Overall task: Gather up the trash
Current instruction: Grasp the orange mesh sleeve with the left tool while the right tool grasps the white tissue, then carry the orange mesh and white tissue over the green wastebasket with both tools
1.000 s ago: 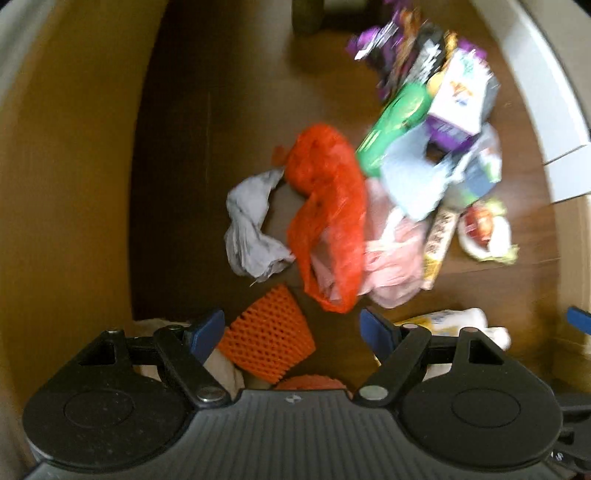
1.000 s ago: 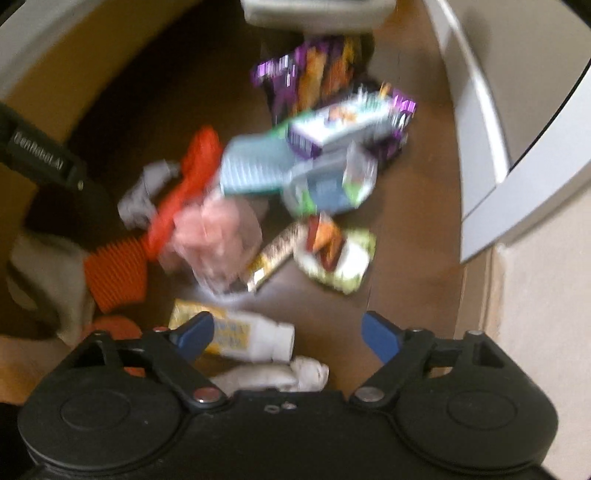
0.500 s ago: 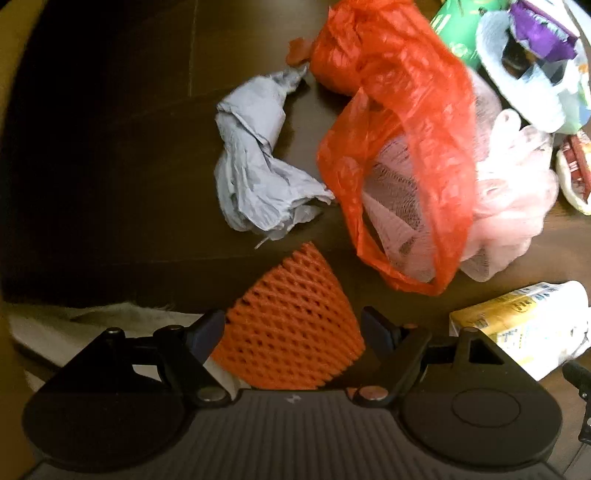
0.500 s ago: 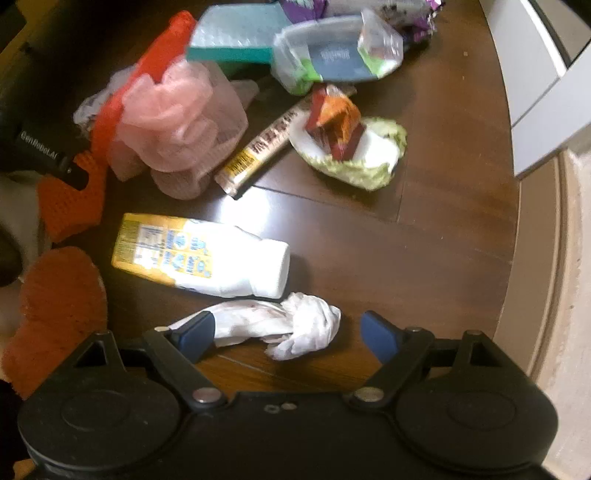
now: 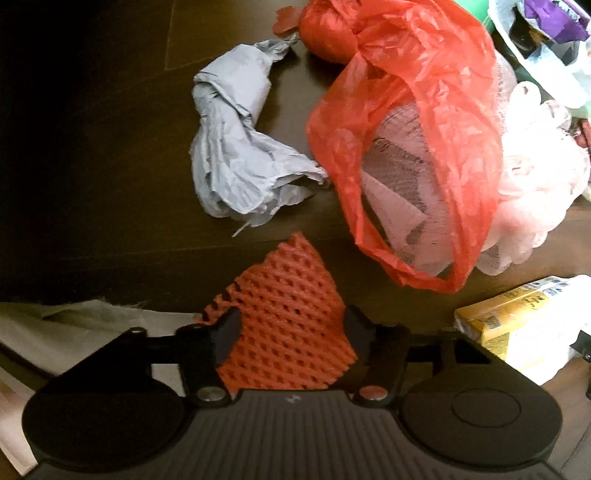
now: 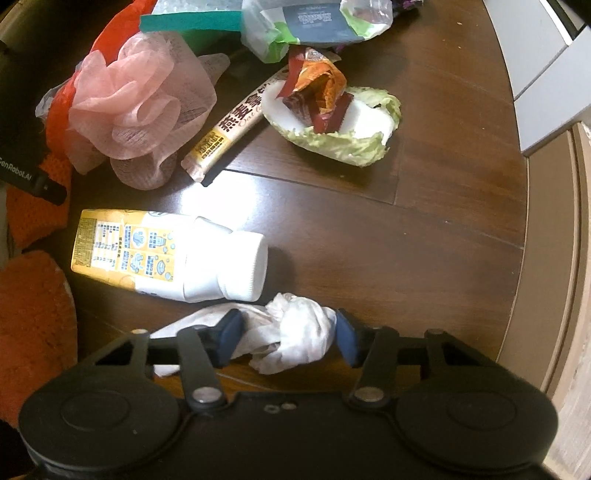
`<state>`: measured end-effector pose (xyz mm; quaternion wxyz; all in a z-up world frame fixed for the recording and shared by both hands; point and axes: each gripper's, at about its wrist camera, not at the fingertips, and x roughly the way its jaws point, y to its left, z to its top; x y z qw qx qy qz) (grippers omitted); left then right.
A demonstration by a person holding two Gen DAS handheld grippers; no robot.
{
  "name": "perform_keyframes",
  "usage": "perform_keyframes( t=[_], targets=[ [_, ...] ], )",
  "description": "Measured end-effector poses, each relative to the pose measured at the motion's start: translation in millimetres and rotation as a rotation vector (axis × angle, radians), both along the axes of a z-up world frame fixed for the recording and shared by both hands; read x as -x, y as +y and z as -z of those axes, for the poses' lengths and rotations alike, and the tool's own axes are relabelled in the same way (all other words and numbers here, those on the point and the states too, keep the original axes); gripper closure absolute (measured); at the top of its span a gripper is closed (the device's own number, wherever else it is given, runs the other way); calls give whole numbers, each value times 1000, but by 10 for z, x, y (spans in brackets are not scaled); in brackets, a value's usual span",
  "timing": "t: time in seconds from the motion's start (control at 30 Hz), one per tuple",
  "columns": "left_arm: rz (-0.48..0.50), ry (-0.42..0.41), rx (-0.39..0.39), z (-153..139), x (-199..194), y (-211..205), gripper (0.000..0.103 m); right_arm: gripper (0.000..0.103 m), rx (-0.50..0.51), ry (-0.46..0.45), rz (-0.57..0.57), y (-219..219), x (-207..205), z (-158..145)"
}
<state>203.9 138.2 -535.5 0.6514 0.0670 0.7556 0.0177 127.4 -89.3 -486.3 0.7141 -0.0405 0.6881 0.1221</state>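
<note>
Trash lies on a dark wooden table (image 6: pixel 424 206). My left gripper (image 5: pixel 291 332) is low over an orange foam net (image 5: pixel 288 317), its fingers closing on both sides of it. My right gripper (image 6: pixel 288 336) has its fingers against both sides of a crumpled white tissue (image 6: pixel 291 332). A yellow and white bottle (image 6: pixel 166 254) lies just beyond the tissue; it also shows in the left wrist view (image 5: pixel 524 325).
A grey crumpled paper (image 5: pixel 240 147), a red plastic bag (image 5: pixel 424 122) and a pink mesh sponge (image 6: pixel 136 107) lie ahead. A snack bar wrapper (image 6: pixel 236 129), a cabbage leaf with wrappers (image 6: pixel 340 122) and packets (image 6: pixel 314 26) lie farther. The table edge (image 6: pixel 517 277) curves on the right.
Both grippers came down to the table and their fingers narrowed, the left around the orange net, the right around the white tissue.
</note>
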Motion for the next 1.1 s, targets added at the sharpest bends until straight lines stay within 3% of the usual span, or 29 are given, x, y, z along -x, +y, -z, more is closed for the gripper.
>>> perform_keyframes(
  t=[0.1, 0.27, 0.5, 0.77, 1.1],
  targets=[
    [-14, 1, 25, -16, 5, -5, 72, 67, 1, -4, 6, -34, 4, -12],
    [-4, -17, 22, -51, 21, -66, 90, 74, 7, -22, 8, -109, 46, -83],
    [-64, -53, 50, -427, -21, -30, 92, 78, 30, -33, 11, -215, 60, -335],
    [-60, -159, 99, -1122, -145, -306, 92, 78, 9, -166, -1, -306, 42, -986],
    [-95, -436, 183, -2613, -328, -708, 92, 78, -26, -427, -75, -388, -148, -2139]
  ],
)
